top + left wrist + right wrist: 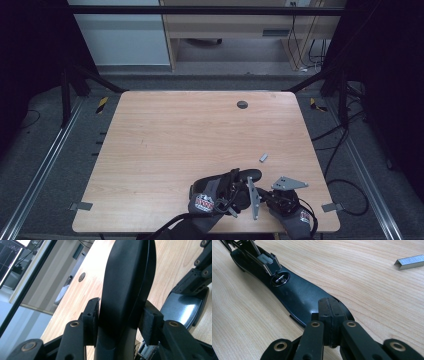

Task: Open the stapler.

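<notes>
While clamped on the stapler (126, 285), left tool (120, 322).

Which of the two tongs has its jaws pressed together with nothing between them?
The right tongs: their pads meet, over the end of the stapler base. The left tongs are spread around the stapler's black upper arm, clamping it.

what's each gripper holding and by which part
The left gripper is clamped across the stapler's raised black top arm. The right gripper is shut, pressing on the end of the stapler's base, not gripping it.
</notes>
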